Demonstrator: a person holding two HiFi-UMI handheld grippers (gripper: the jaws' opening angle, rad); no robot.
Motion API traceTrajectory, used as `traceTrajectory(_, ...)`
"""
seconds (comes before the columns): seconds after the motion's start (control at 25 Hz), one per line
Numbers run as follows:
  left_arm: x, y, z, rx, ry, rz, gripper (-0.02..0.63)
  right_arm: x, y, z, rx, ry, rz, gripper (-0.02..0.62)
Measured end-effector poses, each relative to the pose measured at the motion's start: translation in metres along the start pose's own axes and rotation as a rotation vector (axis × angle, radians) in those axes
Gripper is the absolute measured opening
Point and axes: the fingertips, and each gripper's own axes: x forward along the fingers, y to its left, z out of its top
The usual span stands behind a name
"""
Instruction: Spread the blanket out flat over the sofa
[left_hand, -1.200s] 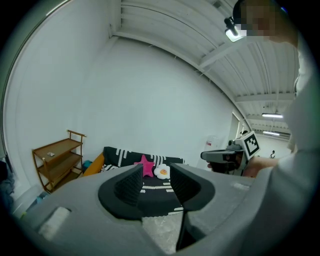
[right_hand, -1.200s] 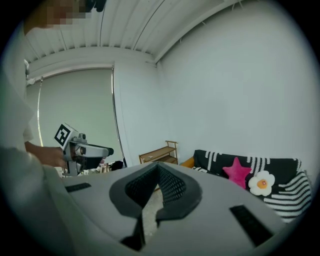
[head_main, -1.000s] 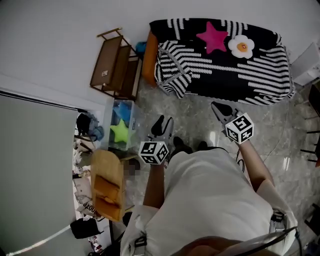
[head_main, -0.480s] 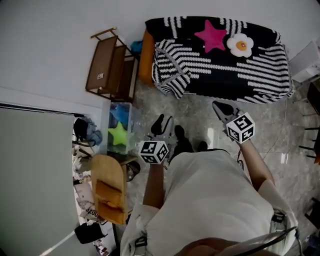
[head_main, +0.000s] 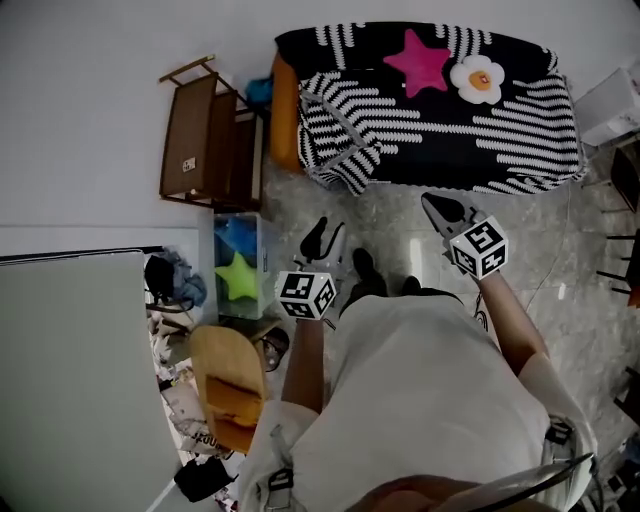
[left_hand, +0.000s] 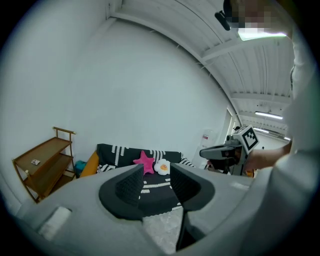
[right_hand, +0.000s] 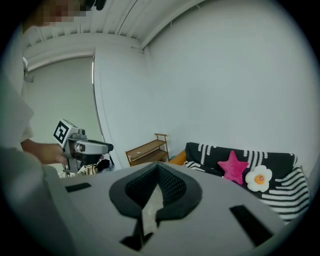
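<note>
Tools hang short of the sofa (head_main: 283, 120): left tool (head_main: 328, 228) wide and empty, right tool (head_main: 431, 201) pinched together on nothing. The blanket (head_main: 440, 140) drapes the sofa, rumpled at one corner. Tugging it may tumble the star (head_main: 418, 62) and flower (head_main: 477, 78) cushions.

- The blanket (head_main: 440, 130) lies on the sofa (head_main: 284, 115).
- The star cushion (head_main: 418, 62) and, right of it, the flower cushion (head_main: 477, 78) rest on the blanket.
- The wooden shelf (head_main: 205, 140) stands left of the sofa.
</note>
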Motion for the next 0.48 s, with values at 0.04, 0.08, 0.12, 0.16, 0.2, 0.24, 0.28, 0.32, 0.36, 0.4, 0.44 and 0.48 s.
traceTrajectory(0.04, 0.004, 0.008, 0.002, 0.001, 0.005, -0.01, 0.164, 0.007, -0.002, 0.003, 0.005, 0.002, -0.01, -0.002)
traceTrajectory(0.08, 0.008, 0.016, 0.005, 0.004, 0.009, -0.02, 0.164, 0.014, -0.003, 0.006, 0.01, 0.004, -0.022, -0.002)
traceTrajectory(0.12, 0.011, 0.024, 0.008, 0.008, 0.013, -0.031, 0.164, 0.021, -0.004, 0.009, 0.015, 0.005, -0.034, -0.002)
traceTrajectory(0.16, 0.014, 0.032, 0.01, 0.012, 0.017, -0.041, 0.164, 0.027, -0.005, 0.012, 0.018, 0.006, -0.046, -0.002)
traceTrajectory(0.2, 0.017, 0.039, 0.012, 0.015, 0.019, -0.052, 0.164, 0.033, -0.005, 0.014, 0.021, 0.006, -0.057, -0.002)
traceTrajectory(0.24, 0.02, 0.046, 0.014, 0.018, 0.022, -0.062, 0.164, 0.039, -0.006, 0.016, 0.023, 0.007, -0.067, -0.002)
traceTrajectory(0.28, 0.023, 0.053, 0.016, 0.019, 0.024, -0.071, 0.164, 0.045, -0.007, 0.018, 0.026, 0.008, -0.078, -0.002)
traceTrajectory(0.32, 0.027, 0.059, 0.018, 0.02, 0.027, -0.08, 0.164, 0.05, -0.008, 0.019, 0.029, 0.009, -0.089, -0.002)
traceTrajectory(0.36, 0.03, 0.066, 0.02, 0.022, 0.028, -0.088, 0.164, 0.056, -0.009, 0.021, 0.033, 0.009, -0.1, -0.002)
traceTrajectory(0.4, 0.033, 0.072, 0.022, 0.023, 0.03, -0.096, 0.164, 0.061, -0.01, 0.023, 0.036, 0.009, -0.11, -0.002)
traceTrajectory(0.44, 0.035, 0.078, 0.023, 0.025, 0.031, -0.103, 0.164, 0.066, -0.009, 0.025, 0.039, 0.008, -0.119, -0.002)
traceTrajectory(0.48, 0.037, 0.084, 0.025, 0.026, 0.032, -0.11, 0.164, 0.07, -0.009, 0.027, 0.041, 0.008, -0.127, -0.002)
